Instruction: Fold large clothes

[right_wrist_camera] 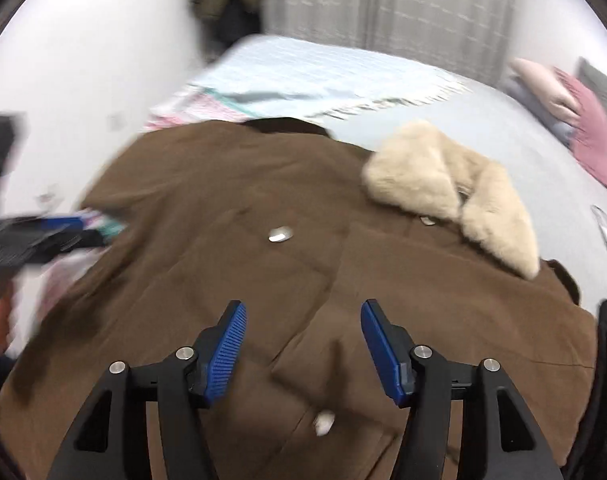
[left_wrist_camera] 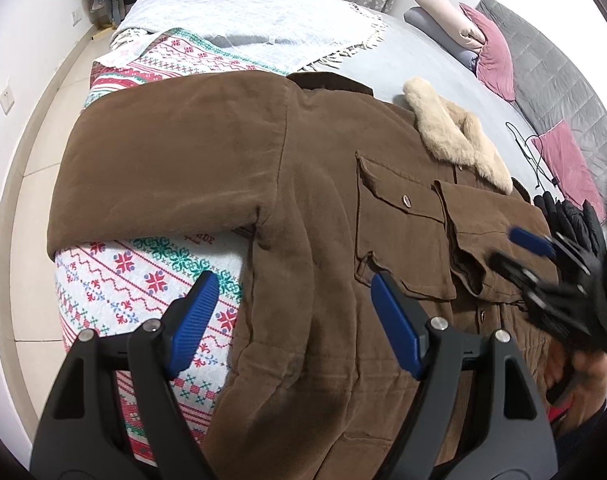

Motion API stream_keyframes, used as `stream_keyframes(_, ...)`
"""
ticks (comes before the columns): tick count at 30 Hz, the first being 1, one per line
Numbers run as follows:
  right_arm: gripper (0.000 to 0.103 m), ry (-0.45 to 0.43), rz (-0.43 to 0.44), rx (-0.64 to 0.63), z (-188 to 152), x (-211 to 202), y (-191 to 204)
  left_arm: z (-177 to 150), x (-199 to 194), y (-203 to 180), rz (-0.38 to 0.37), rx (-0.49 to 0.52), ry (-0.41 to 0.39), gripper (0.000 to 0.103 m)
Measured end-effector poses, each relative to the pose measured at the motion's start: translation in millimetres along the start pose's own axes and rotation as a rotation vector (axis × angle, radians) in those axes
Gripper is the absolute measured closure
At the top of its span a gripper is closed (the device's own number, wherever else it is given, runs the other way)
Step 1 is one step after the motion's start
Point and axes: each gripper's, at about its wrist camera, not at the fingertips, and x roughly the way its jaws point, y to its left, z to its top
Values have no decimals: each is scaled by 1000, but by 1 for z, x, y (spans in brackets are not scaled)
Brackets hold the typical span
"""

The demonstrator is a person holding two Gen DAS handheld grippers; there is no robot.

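Observation:
A large brown coat (left_wrist_camera: 303,208) with a cream fur collar (left_wrist_camera: 455,132) lies spread front-up on the bed; one sleeve (left_wrist_camera: 163,160) stretches out to the left. My left gripper (left_wrist_camera: 293,284) is open and empty, hovering over the coat's side near the armpit. My right gripper (right_wrist_camera: 303,312) is open and empty above the coat's chest (right_wrist_camera: 283,272), below the fur collar (right_wrist_camera: 455,184). The right gripper also shows blurred at the right of the left wrist view (left_wrist_camera: 523,248), over the chest pocket flap. The left gripper shows blurred at the left of the right wrist view (right_wrist_camera: 63,228).
The bed has a patterned red, green and white blanket (left_wrist_camera: 143,280), a pale blue throw (left_wrist_camera: 243,12) and a grey sheet (left_wrist_camera: 423,52). Pink and grey pillows (left_wrist_camera: 491,48) lie at the far right. A black garment (left_wrist_camera: 571,216) and a cable (left_wrist_camera: 531,152) lie right of the coat.

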Motion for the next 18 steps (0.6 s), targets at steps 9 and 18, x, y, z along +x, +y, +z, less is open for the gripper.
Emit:
stream_keyframes(9, 67, 97, -211, 136, 32, 86, -13, 1, -4, 8, 7, -2, -13, 24)
stream_keyframes(18, 100, -10, -239, 217, 37, 70, -11, -1, -3, 2, 4, 18, -8, 24)
